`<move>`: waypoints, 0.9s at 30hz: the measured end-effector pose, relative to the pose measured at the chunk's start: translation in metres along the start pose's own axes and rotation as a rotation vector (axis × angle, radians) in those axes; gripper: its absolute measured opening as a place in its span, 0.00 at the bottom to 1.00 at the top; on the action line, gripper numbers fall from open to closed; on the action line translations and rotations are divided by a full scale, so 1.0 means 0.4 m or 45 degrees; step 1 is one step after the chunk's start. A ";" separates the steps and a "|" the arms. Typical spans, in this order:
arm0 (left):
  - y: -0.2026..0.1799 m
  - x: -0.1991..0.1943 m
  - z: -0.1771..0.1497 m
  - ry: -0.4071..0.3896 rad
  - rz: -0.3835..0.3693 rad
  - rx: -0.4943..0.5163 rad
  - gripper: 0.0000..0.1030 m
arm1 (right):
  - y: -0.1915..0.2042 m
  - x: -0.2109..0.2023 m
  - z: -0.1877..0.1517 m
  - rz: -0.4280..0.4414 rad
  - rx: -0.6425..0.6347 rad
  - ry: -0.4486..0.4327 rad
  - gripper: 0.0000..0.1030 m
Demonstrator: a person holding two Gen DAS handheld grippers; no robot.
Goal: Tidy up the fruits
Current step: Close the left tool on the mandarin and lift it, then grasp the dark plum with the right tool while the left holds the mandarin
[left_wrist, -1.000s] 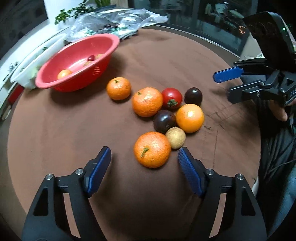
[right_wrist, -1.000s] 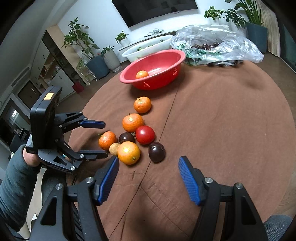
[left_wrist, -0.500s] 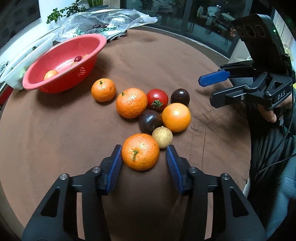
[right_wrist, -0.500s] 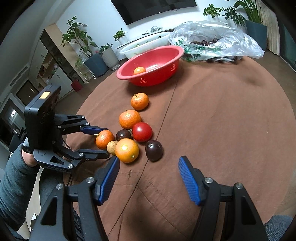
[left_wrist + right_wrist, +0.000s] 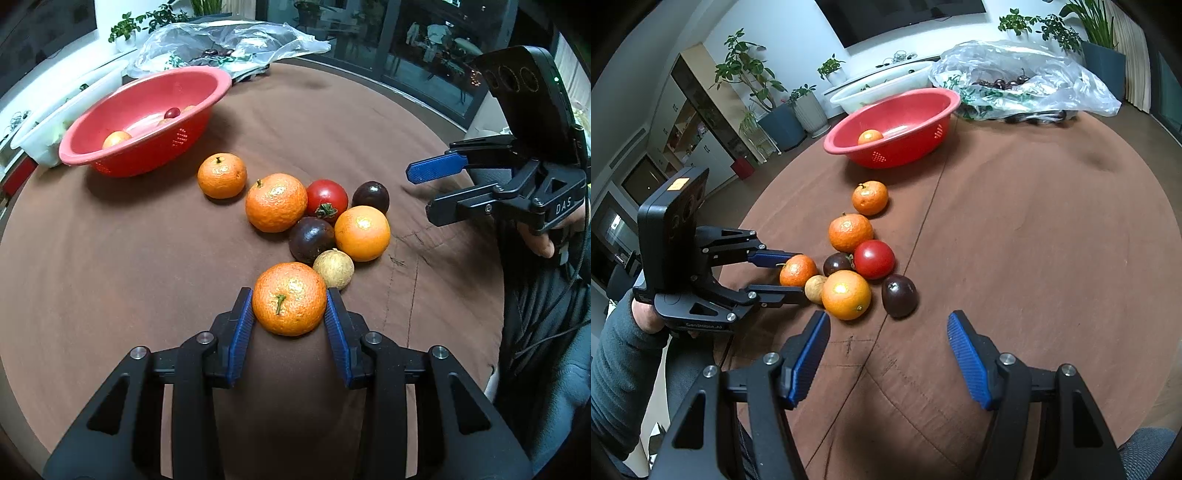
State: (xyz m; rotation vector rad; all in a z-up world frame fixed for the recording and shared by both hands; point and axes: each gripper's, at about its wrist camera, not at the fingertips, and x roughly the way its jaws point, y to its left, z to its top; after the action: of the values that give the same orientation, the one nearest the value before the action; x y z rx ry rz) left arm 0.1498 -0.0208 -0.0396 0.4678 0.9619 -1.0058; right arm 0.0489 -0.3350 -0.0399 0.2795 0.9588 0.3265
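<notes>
Several fruits lie grouped on the brown tablecloth (image 5: 110,258). My left gripper (image 5: 289,295) has its jaws closing on the nearest tangerine (image 5: 289,299), and both blue pads touch its sides. Touching that tangerine is a small tan fruit (image 5: 333,268). Beyond lie a dark fruit (image 5: 311,239), an orange (image 5: 362,233), a tomato (image 5: 327,199), a second dark fruit (image 5: 370,196) and two more tangerines (image 5: 276,202) (image 5: 222,175). The red basket (image 5: 147,158) at the far left holds a few fruits. My right gripper (image 5: 888,321) hovers open and empty, just short of the group.
A clear plastic bag (image 5: 1027,85) with dark cherries lies at the table's far edge. A white tub (image 5: 886,88) stands behind the basket. A person's hand and grey sleeve (image 5: 620,354) hold the left gripper. Potted plants stand beyond the table.
The left jaws closed in from wide apart until the pads met the nearest tangerine. The right gripper kept its place and opening.
</notes>
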 end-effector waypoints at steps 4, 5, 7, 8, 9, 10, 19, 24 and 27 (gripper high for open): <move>-0.001 -0.017 -0.005 -0.024 0.031 -0.040 0.35 | 0.001 0.001 -0.001 -0.010 -0.010 0.002 0.68; -0.001 -0.024 -0.007 -0.032 0.041 -0.056 0.35 | 0.002 0.002 0.000 -0.018 -0.016 0.004 0.68; 0.002 -0.039 -0.011 -0.051 0.060 -0.089 0.35 | 0.001 0.003 0.003 -0.033 -0.037 0.003 0.68; 0.004 -0.054 -0.016 -0.070 0.074 -0.127 0.35 | 0.003 0.005 0.005 -0.042 -0.054 0.004 0.68; 0.004 -0.064 -0.019 -0.084 0.079 -0.155 0.35 | 0.004 0.007 0.007 -0.056 -0.076 0.008 0.66; 0.005 -0.073 -0.023 -0.098 0.082 -0.183 0.35 | 0.007 0.011 0.011 -0.077 -0.103 0.014 0.63; -0.030 -0.121 -0.075 -0.192 0.166 -0.464 0.35 | 0.022 0.069 0.021 -0.167 -0.291 0.091 0.51; -0.061 -0.117 -0.098 -0.206 0.161 -0.519 0.35 | 0.036 0.087 0.016 -0.190 -0.362 0.105 0.47; -0.070 -0.112 -0.104 -0.206 0.169 -0.543 0.35 | 0.044 0.092 0.020 -0.209 -0.383 0.108 0.45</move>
State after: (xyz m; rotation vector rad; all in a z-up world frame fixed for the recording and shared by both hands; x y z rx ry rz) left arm 0.0979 0.0175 -0.0211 0.0905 0.9539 -0.6817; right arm 0.0726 -0.3051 -0.0567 -0.0879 0.9943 0.3288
